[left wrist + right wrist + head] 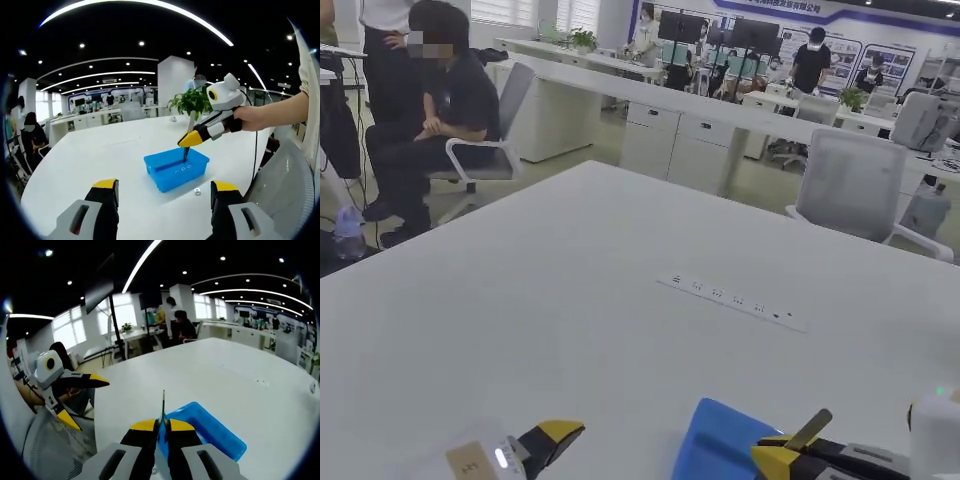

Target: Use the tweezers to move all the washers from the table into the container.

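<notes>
A blue container (pixel 176 167) stands on the white table (pixel 100 150), with several small washers (pixel 182 169) lying inside it. One washer (pixel 197 191) lies on the table just in front of the container. My right gripper (pixel 162 425) is shut on the tweezers (pixel 163 407), which stick straight out over the container (pixel 210 432). From the left gripper view, the right gripper (pixel 192 137) holds the tweezers (pixel 186 152) tip-down inside the container. My left gripper (pixel 162 200) is open and holds nothing, a little short of the container. In the head view the container (pixel 720 445) sits between both grippers.
A flush power strip (pixel 732 300) is set into the table (pixel 570 300) further out. A grey chair (pixel 855 185) stands at the far edge, and a seated person (pixel 440 110) is off to the far left. A potted plant (pixel 192 102) stands behind the container.
</notes>
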The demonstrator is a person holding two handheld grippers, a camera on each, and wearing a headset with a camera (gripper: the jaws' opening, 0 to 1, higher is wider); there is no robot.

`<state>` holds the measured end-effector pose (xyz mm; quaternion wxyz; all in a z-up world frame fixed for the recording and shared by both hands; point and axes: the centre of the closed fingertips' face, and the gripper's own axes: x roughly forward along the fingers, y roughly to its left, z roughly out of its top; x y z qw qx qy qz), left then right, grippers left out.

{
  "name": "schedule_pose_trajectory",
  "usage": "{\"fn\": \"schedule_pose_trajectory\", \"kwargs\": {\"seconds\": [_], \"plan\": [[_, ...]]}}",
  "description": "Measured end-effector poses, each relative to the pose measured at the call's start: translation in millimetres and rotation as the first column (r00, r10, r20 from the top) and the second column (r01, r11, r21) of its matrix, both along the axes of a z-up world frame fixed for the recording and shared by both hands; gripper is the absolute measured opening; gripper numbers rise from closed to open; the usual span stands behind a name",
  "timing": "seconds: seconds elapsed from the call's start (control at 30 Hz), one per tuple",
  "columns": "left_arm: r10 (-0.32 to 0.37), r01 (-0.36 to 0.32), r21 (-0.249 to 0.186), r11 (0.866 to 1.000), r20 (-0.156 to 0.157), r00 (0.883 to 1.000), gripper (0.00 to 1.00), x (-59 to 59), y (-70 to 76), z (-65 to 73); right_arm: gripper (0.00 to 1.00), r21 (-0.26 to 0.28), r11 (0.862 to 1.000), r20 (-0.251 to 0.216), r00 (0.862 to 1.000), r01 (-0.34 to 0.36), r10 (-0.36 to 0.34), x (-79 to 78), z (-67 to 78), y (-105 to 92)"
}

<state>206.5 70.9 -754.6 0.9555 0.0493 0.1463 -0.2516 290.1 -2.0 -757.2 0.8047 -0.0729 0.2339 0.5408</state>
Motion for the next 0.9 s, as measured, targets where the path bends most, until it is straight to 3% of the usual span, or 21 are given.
{"fn": "schedule_pose_trajectory", "kwargs": {"seconds": [0.37,0.9], "plan": [[-0.003,0.003,-0.001,1.0,0.001,1.0,0.75,-0.8,-0.4,0.1,0.04,-0.028,0.999,-0.044,0.999,-0.025,0.024,-19.8,-21.0,-0.9],[-0.001,0.001,-0.009,1.0,0.009,1.0,0.76,-0.5,-0.5,2.3,0.04,-0.071,0.997,-0.118,0.993,-0.037,0.029,-34.3,-51.9,-5.8]]}}
